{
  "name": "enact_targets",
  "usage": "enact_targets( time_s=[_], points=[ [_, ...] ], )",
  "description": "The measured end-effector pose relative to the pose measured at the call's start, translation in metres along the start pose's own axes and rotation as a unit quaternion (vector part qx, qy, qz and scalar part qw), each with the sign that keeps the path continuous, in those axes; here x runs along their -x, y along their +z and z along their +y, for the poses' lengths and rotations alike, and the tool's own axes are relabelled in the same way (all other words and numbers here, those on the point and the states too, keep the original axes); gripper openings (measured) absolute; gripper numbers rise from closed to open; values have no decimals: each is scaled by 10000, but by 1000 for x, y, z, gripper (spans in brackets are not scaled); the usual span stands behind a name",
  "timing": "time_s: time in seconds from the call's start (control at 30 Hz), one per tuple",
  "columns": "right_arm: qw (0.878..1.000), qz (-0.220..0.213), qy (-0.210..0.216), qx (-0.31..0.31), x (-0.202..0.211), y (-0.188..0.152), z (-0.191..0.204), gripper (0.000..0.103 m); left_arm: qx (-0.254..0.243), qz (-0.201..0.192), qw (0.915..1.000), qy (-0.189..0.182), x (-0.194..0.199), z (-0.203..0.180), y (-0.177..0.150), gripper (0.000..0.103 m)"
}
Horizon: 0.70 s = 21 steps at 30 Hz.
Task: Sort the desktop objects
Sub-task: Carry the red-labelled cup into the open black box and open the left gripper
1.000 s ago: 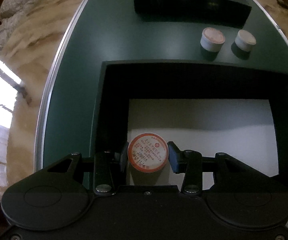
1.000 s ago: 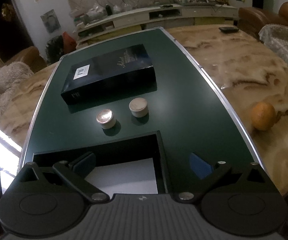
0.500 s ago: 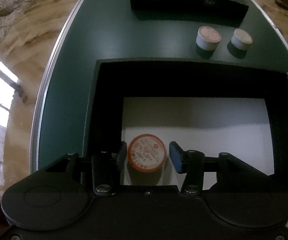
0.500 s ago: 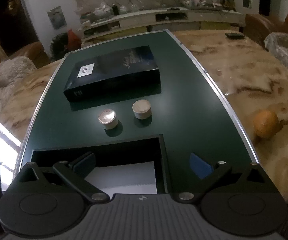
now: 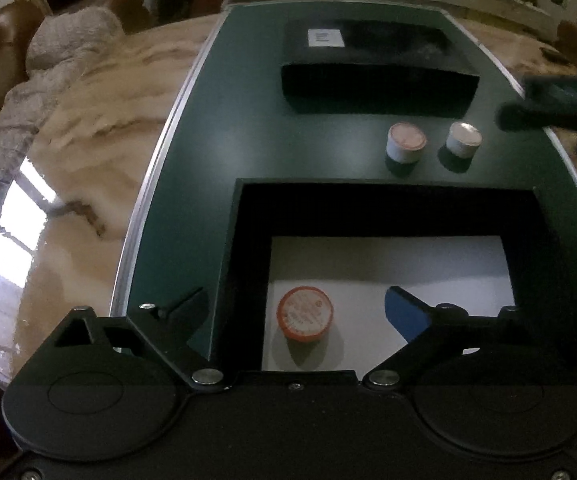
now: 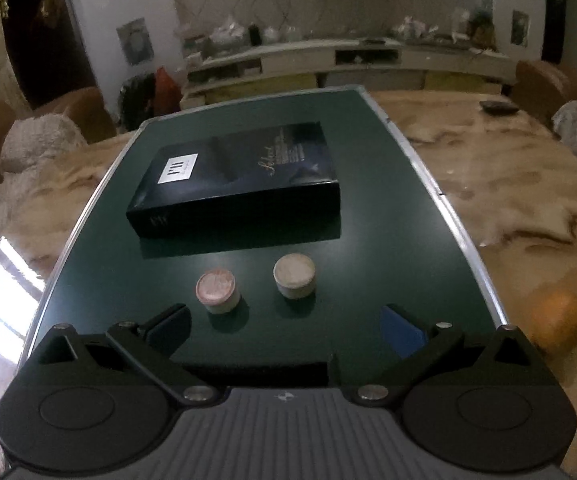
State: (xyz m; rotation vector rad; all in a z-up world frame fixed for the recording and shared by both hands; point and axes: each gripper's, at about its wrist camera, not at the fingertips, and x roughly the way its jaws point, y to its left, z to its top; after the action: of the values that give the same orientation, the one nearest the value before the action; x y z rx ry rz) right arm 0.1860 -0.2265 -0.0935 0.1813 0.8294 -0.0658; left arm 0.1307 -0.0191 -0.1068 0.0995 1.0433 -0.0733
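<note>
We had one orange-lidded cup standing upright on the white floor of the open black box, so the sorting was under way but far from finished. Our left gripper hung above it with its jaws opening, the cup between them yet touched by neither pad. Two more small cups, a pink-topped one and a pale-topped one, waited on the green mat beside the dark carton. Our right gripper stood spread wide and empty just before them, and we judged those two came next.
</note>
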Motion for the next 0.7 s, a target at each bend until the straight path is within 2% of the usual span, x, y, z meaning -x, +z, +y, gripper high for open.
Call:
enact_targets(
  time_s=[0.17, 0.27, 0.3, 0.43, 0.5, 0.63, 0.7],
  points=[
    [9996, 154, -226, -3, -40, 24, -2, 101, 107, 38, 9999, -87, -4, 1, 0, 96],
    [9985, 370, -394, -80, -66, 31, -2, 92, 128, 93, 9999, -67, -11, 4, 0, 96],
    [9980, 441, -436, -106, -74, 32, -3, 92, 139, 111, 9998, -69, -13, 5, 0, 96],
    [9961, 726, -441, -241, -102, 33, -4, 90, 193, 155, 9996, -132, -21, 7, -1, 96],
    [9949, 853, -444, -316, -113, 33, -5, 80, 189, 154, 9996, -146, -24, 6, -1, 99],
    [9941, 951, -433, -287, -125, 33, -1, 79, 143, 108, 9998, -83, -26, 4, -1, 101],
    [9939, 991, -396, -279, -131, 32, 1, 75, 154, 100, 9998, -92, -26, 4, -1, 101]
  ],
)
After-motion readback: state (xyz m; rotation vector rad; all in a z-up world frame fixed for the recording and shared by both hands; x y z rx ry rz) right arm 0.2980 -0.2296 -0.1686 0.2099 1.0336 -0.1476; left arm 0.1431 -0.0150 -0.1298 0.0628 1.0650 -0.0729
